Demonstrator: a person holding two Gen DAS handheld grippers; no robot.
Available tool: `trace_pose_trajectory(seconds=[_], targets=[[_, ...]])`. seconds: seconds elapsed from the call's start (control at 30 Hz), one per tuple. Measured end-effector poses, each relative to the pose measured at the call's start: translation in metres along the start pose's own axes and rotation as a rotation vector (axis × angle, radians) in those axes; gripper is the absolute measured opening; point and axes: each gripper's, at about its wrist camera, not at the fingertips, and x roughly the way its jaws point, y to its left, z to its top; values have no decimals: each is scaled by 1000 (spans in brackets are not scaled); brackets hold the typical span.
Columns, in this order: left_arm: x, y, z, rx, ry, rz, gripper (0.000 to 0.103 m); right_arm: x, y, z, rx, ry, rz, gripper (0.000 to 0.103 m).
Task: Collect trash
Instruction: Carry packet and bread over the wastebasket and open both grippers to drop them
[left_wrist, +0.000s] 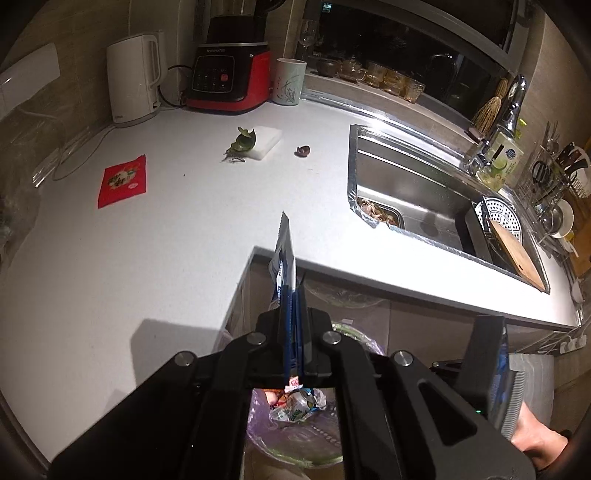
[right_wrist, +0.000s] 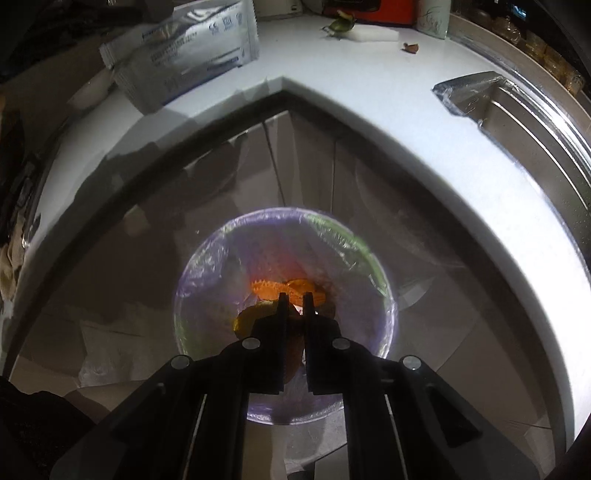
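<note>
Left tool pinches a silver wrapper beside the trash bin; right tool, nearly closed on an orange wrapper, hangs above it. Releasing off-centre could drop either outside the bin's rim.
</note>
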Motion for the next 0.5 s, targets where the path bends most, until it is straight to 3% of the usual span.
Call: trace_pose_trajectory(seconds=[0.27,0.3,0.37,0.5], targets=[[-12,-17,-35,-1,25,36,2,45,5,-23,4,39,-4,12],[-13,-18,-38,-2,28,38,2,50,3,-23,8,56,-4,18],[-13,-20,-43,-1,33,44,2,53,4,-25,19,57,-16,55],[-11,-23,-50,8,51,49,2,46,8,-35,-8,43,-51,66]])
